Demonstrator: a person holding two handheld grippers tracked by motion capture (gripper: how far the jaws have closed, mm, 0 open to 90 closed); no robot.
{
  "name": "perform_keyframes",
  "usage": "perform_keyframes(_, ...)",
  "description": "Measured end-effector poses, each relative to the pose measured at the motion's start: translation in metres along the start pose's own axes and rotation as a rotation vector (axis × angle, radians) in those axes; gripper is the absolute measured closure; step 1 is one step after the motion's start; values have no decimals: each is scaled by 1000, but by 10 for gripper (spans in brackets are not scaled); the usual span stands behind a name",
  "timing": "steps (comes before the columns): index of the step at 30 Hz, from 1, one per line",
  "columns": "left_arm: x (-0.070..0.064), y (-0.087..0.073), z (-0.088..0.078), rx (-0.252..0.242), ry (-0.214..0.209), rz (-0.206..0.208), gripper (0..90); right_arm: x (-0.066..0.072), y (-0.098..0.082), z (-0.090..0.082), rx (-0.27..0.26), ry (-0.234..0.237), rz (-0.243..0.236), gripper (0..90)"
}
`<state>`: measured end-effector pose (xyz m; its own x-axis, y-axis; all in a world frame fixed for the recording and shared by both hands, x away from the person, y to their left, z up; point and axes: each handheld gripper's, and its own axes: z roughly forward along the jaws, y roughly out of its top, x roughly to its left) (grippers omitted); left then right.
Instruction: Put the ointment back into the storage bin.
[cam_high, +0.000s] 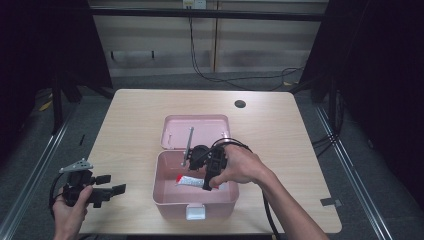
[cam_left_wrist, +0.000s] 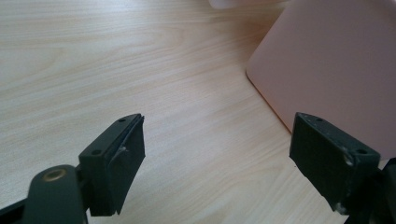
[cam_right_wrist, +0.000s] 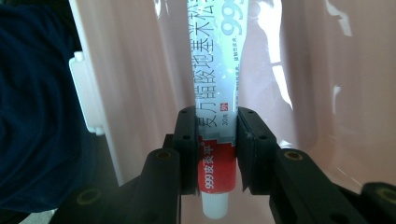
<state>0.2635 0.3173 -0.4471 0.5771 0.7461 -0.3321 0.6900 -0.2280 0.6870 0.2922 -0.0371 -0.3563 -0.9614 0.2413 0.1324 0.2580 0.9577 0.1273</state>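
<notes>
Wooden table (cam_high: 130, 125), right claw (cam_right_wrist: 217, 140) gripping tube (cam_right_wrist: 219, 70)

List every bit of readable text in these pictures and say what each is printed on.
"999": large grey-blue digits on the white part of the tube, which the right gripper clamps inside the pink box.
"999皮炎平": white print on the tube's red band.
"30克" and "外": small marks by the jaws.
Large Chinese characters along the tube: partly cut off, not surely readable.
Smaller print beside them: too small.

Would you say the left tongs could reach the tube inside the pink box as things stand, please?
Probably not cleanly. The left tongs, open, sit outside the pink box, whose wall stands between them and the tube. The box is open on top, but the right tongs already clamp the tube there.
</notes>
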Motion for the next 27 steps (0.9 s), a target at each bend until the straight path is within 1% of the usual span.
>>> perform_keyframes(1, 0, 0, 0, 0, 0, -1, 181, 0, 2, 2, 7, 7, 4, 714)
perform_keyframes(3, 0, 0, 0, 0, 0, -1, 181, 0, 4, 7, 23, 19, -9, 714)
perform_keyframes(7, 0, 0, 0, 1, 2, -1, 181, 0, 5, 17, 30, 37, -19, 714)
perform_keyframes(8, 0, 0, 0, 1, 1, -1, 181, 0, 6, 19, 35, 41, -32, 714)
perform_keyframes(10, 0, 0, 0, 1, 0, -1, 181, 1, 6, 22, 44, 52, -39, 714)
perform_keyframes(11, 0, 0, 0, 1, 0, -1, 181, 1, 6, 24, 38, 45, -41, 714)
perform_keyframes(12, 0, 0, 0, 1, 0, -2, 181, 0, 6, 24, 42, 42, -43, 714)
perform_keyframes(14, 0, 0, 0, 1, 1, -1, 181, 0, 6, 26, 47, 51, -43, 714)
perform_keyframes(16, 0, 0, 0, 1, 1, -1, 181, 0, 6, 28, 44, 60, -62, 714)
perform_keyframes(17, 0, 0, 0, 2, 2, -1, 181, 1, 6, 30, 53, 58, -75, 715)
perform_keyframes(18, 0, 0, 0, 2, 2, -1, 181, 2, 7, 33, 63, 78, -95, 714)
perform_keyframes(21, 0, 0, 0, 1, 2, -1, 181, 2, 7, 37, 63, 83, -94, 714)
perform_keyframes(22, 0, 0, 0, 0, -1, -1, 181, 1, 8, 39, 76, 87, -96, 714)
perform_keyframes(23, 0, 0, 0, 0, -1, -1, 181, 1, 8, 39, 76, 87, -96, 714)
perform_keyframes(25, 0, 0, 0, 0, 0, 0, 181, 0, 9, 42, 74, 99, -97, 714)
perform_keyframes(26, 0, 0, 0, 0, 0, 0, 181, 0, 9, 42, 74, 99, -97, 714)
perform_keyframes(27, 0, 0, 0, 1, -1, 0, 181, 1, 10, 43, 74, 87, -103, 714)
